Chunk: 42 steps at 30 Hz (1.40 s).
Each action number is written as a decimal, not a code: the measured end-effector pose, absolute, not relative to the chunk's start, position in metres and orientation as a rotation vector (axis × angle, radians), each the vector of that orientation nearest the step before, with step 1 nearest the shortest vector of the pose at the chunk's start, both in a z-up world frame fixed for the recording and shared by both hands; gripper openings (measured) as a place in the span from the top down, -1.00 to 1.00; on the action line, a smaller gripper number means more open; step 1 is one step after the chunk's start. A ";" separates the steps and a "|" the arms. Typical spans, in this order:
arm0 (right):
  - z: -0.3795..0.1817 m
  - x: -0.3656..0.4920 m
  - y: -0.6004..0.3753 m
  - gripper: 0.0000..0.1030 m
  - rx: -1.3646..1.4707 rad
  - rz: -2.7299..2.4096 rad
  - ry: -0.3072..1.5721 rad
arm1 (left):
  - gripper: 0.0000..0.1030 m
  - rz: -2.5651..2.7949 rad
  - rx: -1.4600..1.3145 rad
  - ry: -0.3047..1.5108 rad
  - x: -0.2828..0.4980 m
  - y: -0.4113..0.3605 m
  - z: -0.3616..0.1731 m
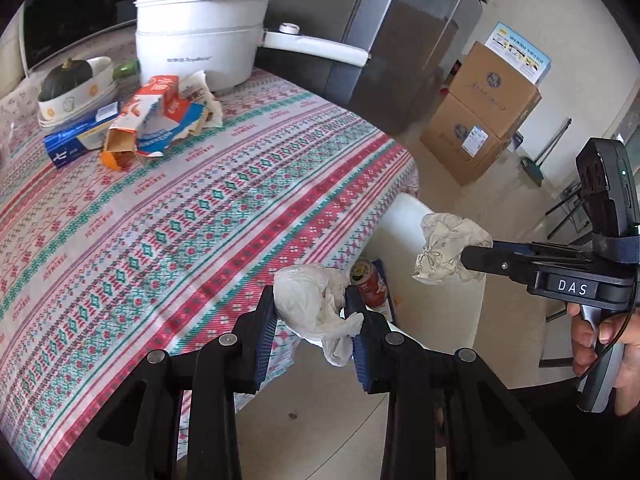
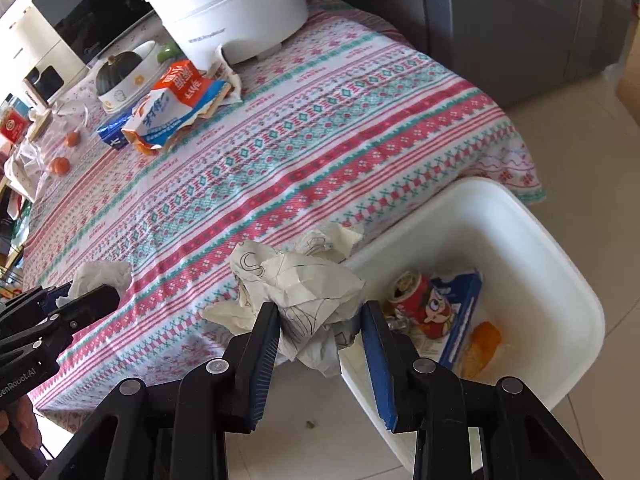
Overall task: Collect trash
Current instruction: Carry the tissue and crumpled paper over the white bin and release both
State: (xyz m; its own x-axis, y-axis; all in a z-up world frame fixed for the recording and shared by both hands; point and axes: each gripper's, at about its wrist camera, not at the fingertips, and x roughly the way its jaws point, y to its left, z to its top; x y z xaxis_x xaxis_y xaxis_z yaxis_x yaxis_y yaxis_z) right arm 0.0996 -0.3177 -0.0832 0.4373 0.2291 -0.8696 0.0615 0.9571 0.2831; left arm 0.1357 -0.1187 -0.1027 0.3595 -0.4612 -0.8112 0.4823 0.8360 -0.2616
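My left gripper point(image 1: 314, 312) is shut on a crumpled white tissue point(image 1: 308, 304), held over the table's front edge. My right gripper point(image 2: 320, 320) is shut on a crumpled printed paper point(image 2: 300, 280), near the rim of the white trash bin point(image 2: 560, 248). In the left wrist view the right gripper point(image 1: 464, 258) shows from the side with that paper point(image 1: 444, 248) above the bin point(image 1: 404, 220). The right wrist view shows the left gripper point(image 2: 90, 294) at the left with its tissue point(image 2: 100, 274). The bin holds a red can point(image 2: 416, 300), a blue box point(image 2: 460, 316) and an orange wrapper point(image 2: 484, 344).
A patterned tablecloth point(image 1: 180, 208) covers the table. At its far side lie torn cartons point(image 1: 160, 120), a blue box point(image 1: 76, 140), bowls with a dark squash point(image 1: 68, 80) and a white electric pot point(image 1: 200, 36). Cardboard boxes point(image 1: 480, 116) stand on the floor beyond.
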 end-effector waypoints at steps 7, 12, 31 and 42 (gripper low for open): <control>-0.098 0.083 -0.353 0.25 0.286 0.045 1.149 | 0.31 -0.717 0.073 1.056 0.127 -0.183 -0.120; -0.108 0.069 -0.388 0.25 0.300 -0.020 1.174 | 0.31 -0.787 0.133 1.075 0.116 -0.228 -0.139; -0.126 0.053 -0.445 0.24 0.306 -0.111 1.231 | -0.44 -0.701 0.228 1.120 0.129 -0.269 -0.177; -0.131 0.056 -0.441 0.17 0.300 -0.117 1.253 | -0.63 -0.650 0.259 1.093 0.128 -0.241 -0.161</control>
State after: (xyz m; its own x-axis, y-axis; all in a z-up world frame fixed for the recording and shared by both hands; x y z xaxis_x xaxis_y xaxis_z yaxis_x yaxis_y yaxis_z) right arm 0.0561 -0.4408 -0.1308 0.3127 0.0761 -0.9468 0.2497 0.9551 0.1593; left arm 0.1284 -0.2411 -0.1609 0.2982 -0.3596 -0.8842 0.6054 0.7874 -0.1161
